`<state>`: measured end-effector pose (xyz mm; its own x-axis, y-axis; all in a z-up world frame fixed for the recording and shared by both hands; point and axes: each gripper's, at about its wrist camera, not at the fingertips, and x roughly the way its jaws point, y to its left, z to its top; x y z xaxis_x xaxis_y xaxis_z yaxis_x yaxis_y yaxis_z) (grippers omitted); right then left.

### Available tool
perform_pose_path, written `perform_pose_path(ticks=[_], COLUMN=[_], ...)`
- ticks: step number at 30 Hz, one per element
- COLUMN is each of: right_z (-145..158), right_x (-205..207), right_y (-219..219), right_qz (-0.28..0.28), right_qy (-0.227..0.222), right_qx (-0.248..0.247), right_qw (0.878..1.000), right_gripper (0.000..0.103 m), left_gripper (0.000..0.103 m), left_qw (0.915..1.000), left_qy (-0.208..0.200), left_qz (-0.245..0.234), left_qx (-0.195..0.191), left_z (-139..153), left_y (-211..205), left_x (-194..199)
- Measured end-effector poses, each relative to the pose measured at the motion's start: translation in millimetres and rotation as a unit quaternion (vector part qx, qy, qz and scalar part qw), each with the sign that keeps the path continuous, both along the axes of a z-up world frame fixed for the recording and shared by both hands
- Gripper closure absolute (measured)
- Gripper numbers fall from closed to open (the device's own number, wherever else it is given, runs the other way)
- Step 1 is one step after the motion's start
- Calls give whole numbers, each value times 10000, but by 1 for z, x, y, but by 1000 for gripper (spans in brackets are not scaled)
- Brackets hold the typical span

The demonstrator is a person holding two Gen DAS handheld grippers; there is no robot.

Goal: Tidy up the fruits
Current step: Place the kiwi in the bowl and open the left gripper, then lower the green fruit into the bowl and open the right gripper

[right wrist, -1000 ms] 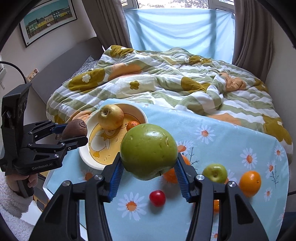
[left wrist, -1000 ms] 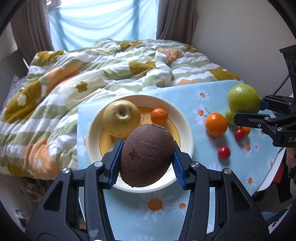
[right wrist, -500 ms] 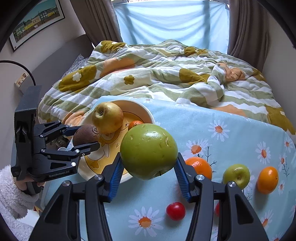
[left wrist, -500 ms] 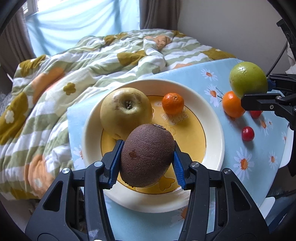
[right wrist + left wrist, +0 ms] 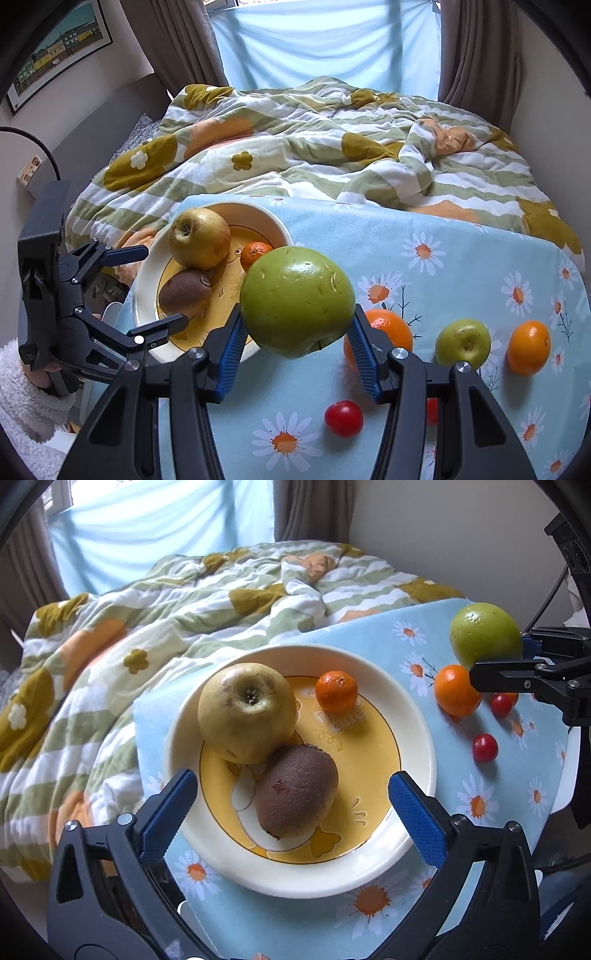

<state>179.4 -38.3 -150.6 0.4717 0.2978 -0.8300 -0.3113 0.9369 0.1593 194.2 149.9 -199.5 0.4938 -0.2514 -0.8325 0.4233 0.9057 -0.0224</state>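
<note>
The white and yellow plate (image 5: 413,716) holds a yellow apple (image 5: 246,712), a small mandarin (image 5: 336,691) and a brown kiwi (image 5: 295,791). My left gripper (image 5: 293,812) is open, its blue pads either side of the kiwi and apart from it. It also shows in the right wrist view (image 5: 159,288). My right gripper (image 5: 297,354) is shut on a large green apple (image 5: 297,301), held above the cloth right of the plate (image 5: 147,295). The green apple also shows in the left wrist view (image 5: 485,635).
On the blue daisy cloth (image 5: 443,240) lie an orange (image 5: 388,325), a small green apple (image 5: 463,341), another orange (image 5: 528,347) and a red cherry tomato (image 5: 343,418). A striped quilt (image 5: 314,147) covers the bed behind. The cloth's edge falls off at the left.
My left gripper has opened and let the kiwi go onto the plate beside the yellow apple. My right gripper has moved closer to the plate with the green apple.
</note>
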Motion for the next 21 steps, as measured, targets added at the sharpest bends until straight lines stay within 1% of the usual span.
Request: perform_pose_path(ticks=[4,12,17,21], right_z=[4,6,-5,-20], right_x=[-1,-1,5,8], right_y=[4,23,37,50], right_qz=[74,458,842,1171], right_qy=[-27,-10,54,63], right_qx=[-6,-85,-103,-386], right_qw=[10000,9989,9964,9923], right_gripper=[53,53,53,53], left_gripper=[0,0,0,0], left_qw=[9999,9984,9957,9927], left_qy=[-1,110,219,307], left_qz=[102,509,853,1124], left_qx=[-4,-239,-282,-321], left_z=[11,30,33,30], left_y=[4,21,29,33], left_x=[-10,-36,-52,-62])
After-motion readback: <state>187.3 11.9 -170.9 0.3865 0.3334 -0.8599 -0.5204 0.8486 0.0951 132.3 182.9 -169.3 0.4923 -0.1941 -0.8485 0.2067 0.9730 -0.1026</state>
